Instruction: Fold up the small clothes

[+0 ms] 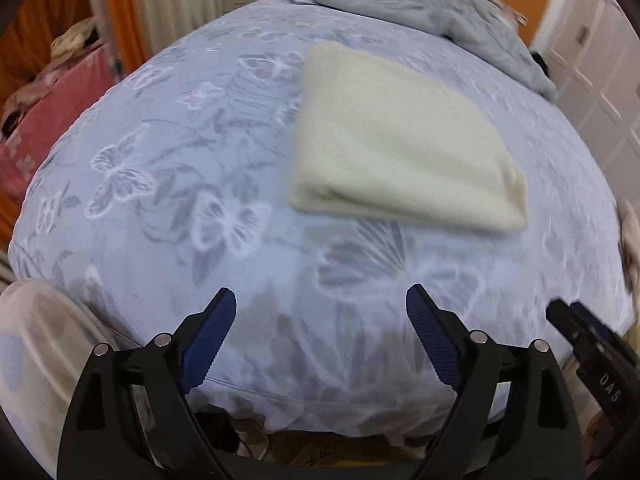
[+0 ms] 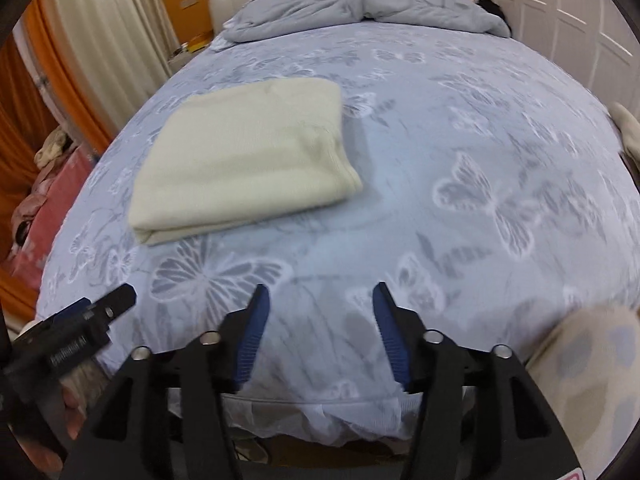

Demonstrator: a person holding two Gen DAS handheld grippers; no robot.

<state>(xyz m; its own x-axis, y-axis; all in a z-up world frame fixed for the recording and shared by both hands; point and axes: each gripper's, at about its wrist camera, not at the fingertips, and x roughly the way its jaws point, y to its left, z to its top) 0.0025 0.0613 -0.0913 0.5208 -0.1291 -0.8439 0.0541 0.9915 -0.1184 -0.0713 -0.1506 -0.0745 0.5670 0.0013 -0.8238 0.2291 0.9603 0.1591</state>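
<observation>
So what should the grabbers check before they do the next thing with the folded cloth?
1. Left gripper jaws open, holding nothing: ok.
2. Right gripper jaws open, holding nothing: ok.
3. Cream cloth folded into a flat rectangle on the bedsheet: ok.
4. Both grippers apart from the cloth, near the bed's edge: ok.
5. Cloth edges lined up neatly: cannot tell, picture blurry.
6. More clothes waiting to fold: cannot tell.

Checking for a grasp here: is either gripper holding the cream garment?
No, the folded cream garment lies alone on the bed, with both grippers open and empty short of it.
</observation>
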